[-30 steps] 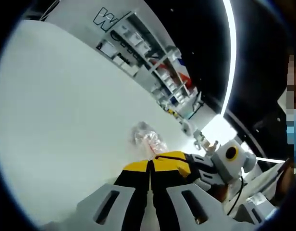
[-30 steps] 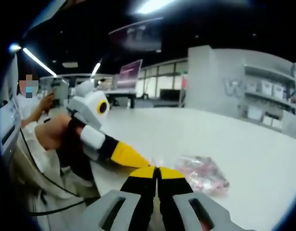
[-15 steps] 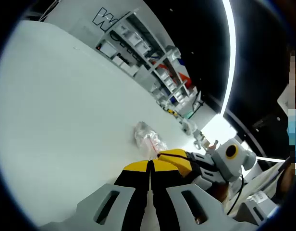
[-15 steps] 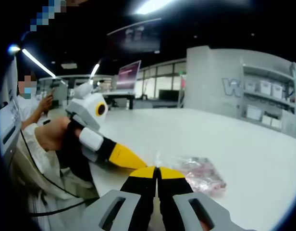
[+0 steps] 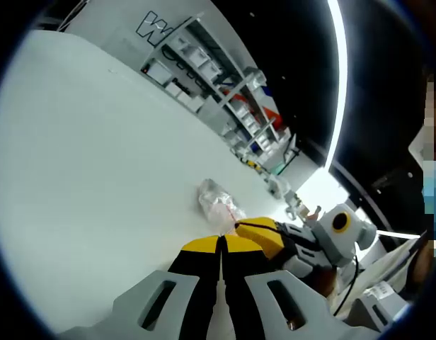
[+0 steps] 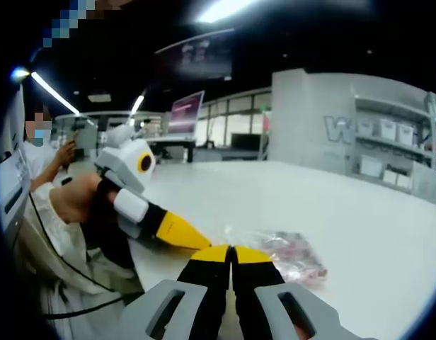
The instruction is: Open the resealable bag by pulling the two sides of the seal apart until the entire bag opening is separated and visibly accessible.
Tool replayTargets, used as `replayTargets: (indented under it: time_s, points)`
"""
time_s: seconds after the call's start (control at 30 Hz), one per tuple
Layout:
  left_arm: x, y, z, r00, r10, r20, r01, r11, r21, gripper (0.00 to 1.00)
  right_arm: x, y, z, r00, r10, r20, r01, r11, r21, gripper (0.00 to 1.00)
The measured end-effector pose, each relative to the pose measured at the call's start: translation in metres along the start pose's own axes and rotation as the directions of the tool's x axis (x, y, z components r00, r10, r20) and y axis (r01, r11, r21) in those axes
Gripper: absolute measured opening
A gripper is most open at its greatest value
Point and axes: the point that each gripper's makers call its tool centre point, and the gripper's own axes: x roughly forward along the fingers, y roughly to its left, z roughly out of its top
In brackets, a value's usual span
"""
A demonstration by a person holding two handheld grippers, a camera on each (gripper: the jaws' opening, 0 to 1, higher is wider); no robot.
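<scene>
Left gripper view: a large letter "W" (image 5: 156, 27) is legible on the far wall beside stocked shelving (image 5: 225, 92). The left gripper (image 5: 221, 244) has its jaws pressed together on the near edge of the resealable bag (image 5: 216, 203), which lies on the white bench (image 5: 90, 177), toward its far edge. The right gripper (image 5: 264, 237) meets the bag's same edge from the right. Compared with half a second ago, the bag has scarcely shifted.

Right gripper view: the "W" (image 6: 338, 129) shows again. The right gripper (image 6: 231, 253) is clamped on the bag (image 6: 285, 251); the left gripper (image 6: 177, 232) has drawn slightly away leftward.
</scene>
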Motion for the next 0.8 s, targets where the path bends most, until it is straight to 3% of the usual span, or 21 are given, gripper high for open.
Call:
replayTargets:
  time_s: [0.8]
  points:
    - [-0.001,0.0,-0.001,1.0,-0.002,0.002,0.002,1.0,0.007,0.01,-0.007,-0.015,0.002,0.999,-0.047,0.006,0.047,0.999,-0.001,0.0]
